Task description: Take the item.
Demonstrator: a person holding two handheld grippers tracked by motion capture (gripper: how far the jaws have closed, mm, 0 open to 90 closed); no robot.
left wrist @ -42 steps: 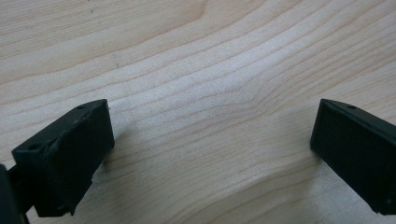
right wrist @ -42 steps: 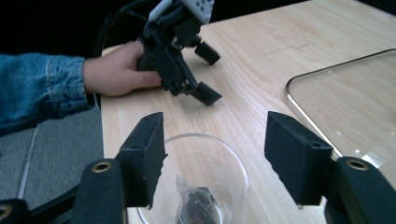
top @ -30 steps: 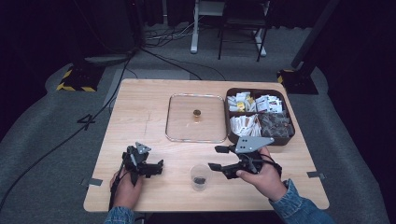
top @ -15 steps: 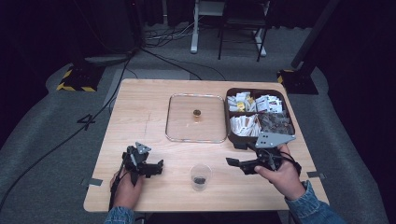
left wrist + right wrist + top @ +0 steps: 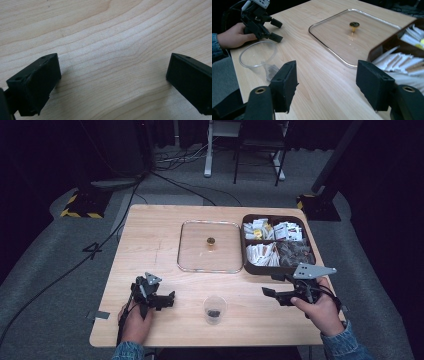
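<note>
The clear plastic cup (image 5: 214, 308) stands upright in the lower centre of the high view, on the wooden table (image 5: 150, 240), between the two grippers and apart from both. A small dark item (image 5: 214, 312) lies at its bottom; what it is cannot be told.

The left gripper (image 5: 167, 299) sits at the lower left of the high view, low over the table, jaws apart and empty; the left gripper view confirms bare wood between them. The right gripper (image 5: 270, 289) sits at the lower right, jaws also spread with nothing between them. In the right gripper view the cup (image 5: 258, 58) appears at left centre, just beyond the left jaw.

Above the cup in the high view lies a glass lid (image 5: 210, 246) with a small brass knob (image 5: 211, 241), flat on the table. Just beside it, at the right, stands a brown compartment tray (image 5: 246, 255) of packets.

Handling judgement: the cup looks light, thin-walled and easily deformed, and smooth enough to slip. Take hold across the upper wall just below the rim, where it is stiffest, with light closing force. Keep it upright so the contents stay in
</note>
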